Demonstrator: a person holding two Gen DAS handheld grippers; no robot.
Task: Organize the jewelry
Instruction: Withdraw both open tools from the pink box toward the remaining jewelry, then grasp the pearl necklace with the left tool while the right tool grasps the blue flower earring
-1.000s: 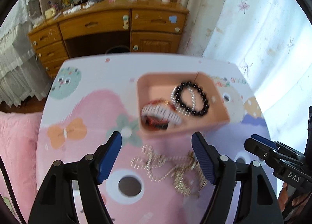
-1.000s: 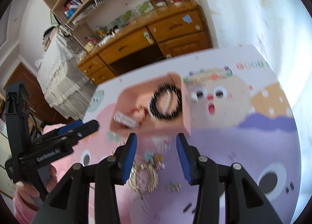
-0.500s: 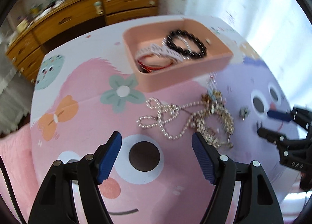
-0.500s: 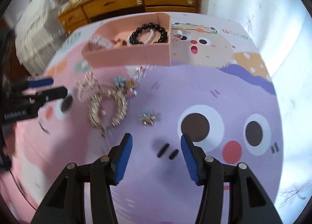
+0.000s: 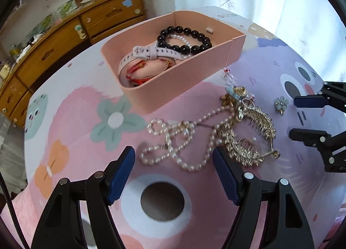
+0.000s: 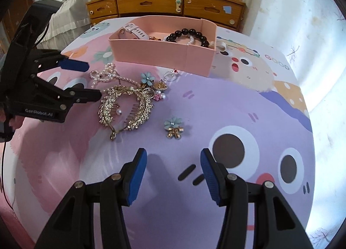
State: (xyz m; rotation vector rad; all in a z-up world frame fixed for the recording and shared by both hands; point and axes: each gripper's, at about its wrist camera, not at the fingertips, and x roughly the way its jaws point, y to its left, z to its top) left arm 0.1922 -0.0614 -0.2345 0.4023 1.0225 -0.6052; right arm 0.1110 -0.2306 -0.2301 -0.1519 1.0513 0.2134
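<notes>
Left tool (image 5: 174, 163) agape over pearl necklace (image 5: 173, 140), nothing gripped.

Pink tray (image 6: 160, 57) holding black bead bracelet (image 6: 190, 33) and white watch (image 6: 134, 30). Before it: pearl strand (image 6: 106, 75), gold hair comb (image 6: 125, 108), blue flower brooch (image 6: 174, 127). Right gripper (image 6: 173, 175) empty, jaws apart; left gripper (image 6: 90, 80) beside pearls.

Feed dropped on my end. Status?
Left gripper and right gripper: jaws open, empty. Pearl necklace tangled with gold combs, outside pink box. Nothing blocking.
</notes>
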